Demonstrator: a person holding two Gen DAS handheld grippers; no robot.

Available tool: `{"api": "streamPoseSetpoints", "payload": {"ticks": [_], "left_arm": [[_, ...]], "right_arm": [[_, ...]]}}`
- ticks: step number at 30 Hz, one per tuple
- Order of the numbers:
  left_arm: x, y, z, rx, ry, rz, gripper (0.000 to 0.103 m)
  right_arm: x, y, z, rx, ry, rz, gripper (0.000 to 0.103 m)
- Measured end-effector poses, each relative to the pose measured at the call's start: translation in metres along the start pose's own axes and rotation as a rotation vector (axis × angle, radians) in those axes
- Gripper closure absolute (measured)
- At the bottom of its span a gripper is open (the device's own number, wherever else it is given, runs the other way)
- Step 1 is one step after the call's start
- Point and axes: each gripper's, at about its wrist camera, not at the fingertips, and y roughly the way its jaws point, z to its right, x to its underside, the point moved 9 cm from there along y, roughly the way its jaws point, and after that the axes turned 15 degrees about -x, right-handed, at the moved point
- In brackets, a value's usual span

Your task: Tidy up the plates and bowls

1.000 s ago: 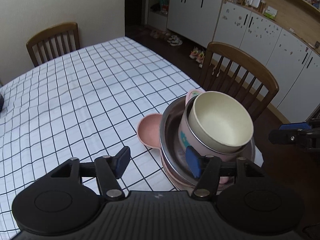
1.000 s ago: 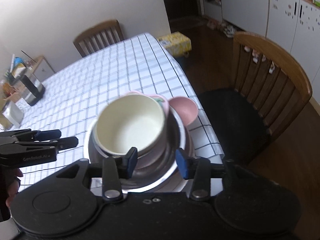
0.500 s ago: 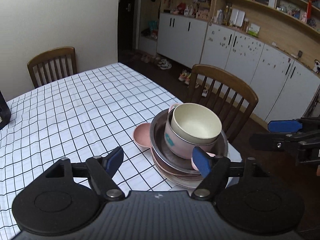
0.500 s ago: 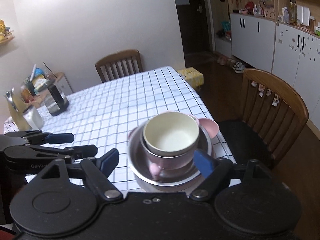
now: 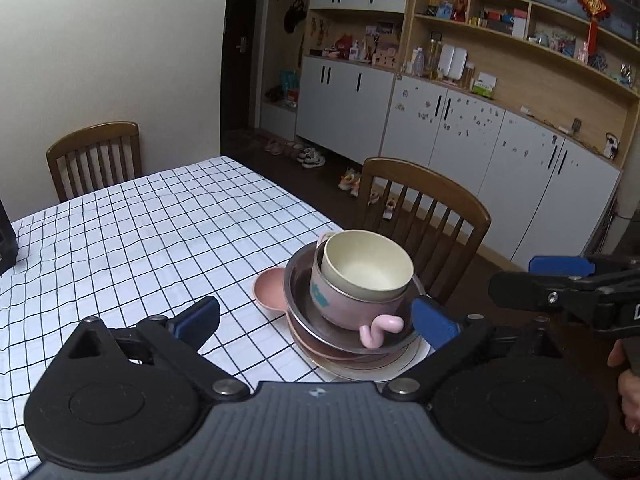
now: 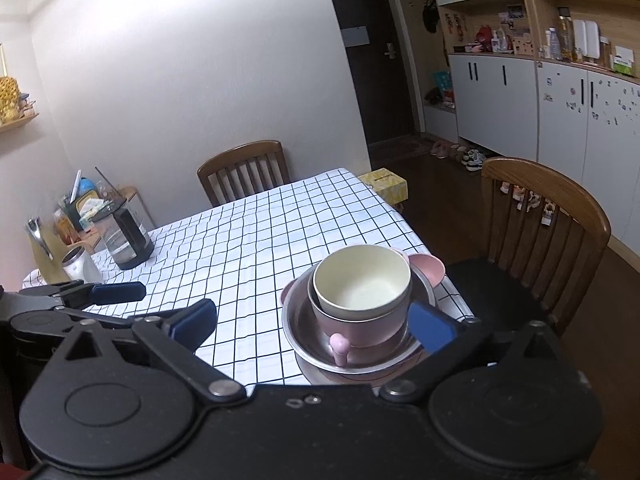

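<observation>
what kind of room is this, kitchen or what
Most likely a home dining room. There is a table under a checked cloth with wooden chairs around it, a stack of bowls near its edge, and white cabinets under cluttered shelves along the wall.

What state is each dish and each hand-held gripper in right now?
Cream bowl: upright, empty, nested in the pink cup.
Pink cup: upright in the steel bowl.
Steel bowl: on stacked plates, near the table edge.
Pink dish: beside the stack.
Left hand-held gripper: open, empty.
Right hand-held gripper: open, empty.
</observation>
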Motion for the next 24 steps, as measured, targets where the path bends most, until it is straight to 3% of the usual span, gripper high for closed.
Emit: {"api": "streamPoseSetpoints", "payload": {"ticks": [10,24], "left_arm": [[0.0,-0.013,-0.009,0.003,-0.05,-0.029,0.0],[0.007,-0.017,0.001,0.009,-0.044,-0.057,0.0]], "right_arm": [[0.009,-0.009,-0.007,0.021,0.038,-0.002,0.0],[0.008,-0.007,-0.016,0.024,0.018,-0.016,0.0]]}}
